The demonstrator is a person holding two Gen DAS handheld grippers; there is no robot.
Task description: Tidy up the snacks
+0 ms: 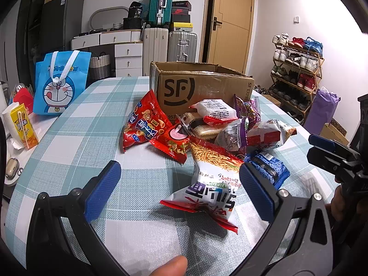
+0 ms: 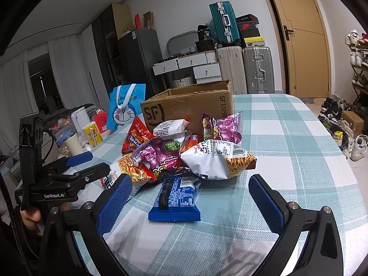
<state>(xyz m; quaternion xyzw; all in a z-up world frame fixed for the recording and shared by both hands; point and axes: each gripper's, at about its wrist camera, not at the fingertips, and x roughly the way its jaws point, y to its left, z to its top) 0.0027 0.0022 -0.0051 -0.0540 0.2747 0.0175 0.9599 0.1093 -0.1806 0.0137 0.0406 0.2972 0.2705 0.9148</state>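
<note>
A pile of snack packets lies on the checked tablecloth in front of an open SF cardboard box (image 1: pixel 202 85), also in the right wrist view (image 2: pixel 188 105). My left gripper (image 1: pixel 179 184) is open and empty; a white-and-red noodle-snack bag (image 1: pixel 211 184) lies between its fingers, untouched. My right gripper (image 2: pixel 191 197) is open and empty, with a blue packet (image 2: pixel 177 197) lying flat between its fingers. The right gripper also shows in the left wrist view (image 1: pixel 322 147). Red bags (image 1: pixel 142 124) and purple bags (image 2: pixel 220 126) lie in the pile.
A blue Doraemon bag (image 1: pixel 57 85) stands at the table's left, with a yellow drink carton (image 1: pixel 24 126) and clutter near the left edge. Suitcases, drawers and a door stand behind; a shoe rack (image 1: pixel 296 69) is at the right.
</note>
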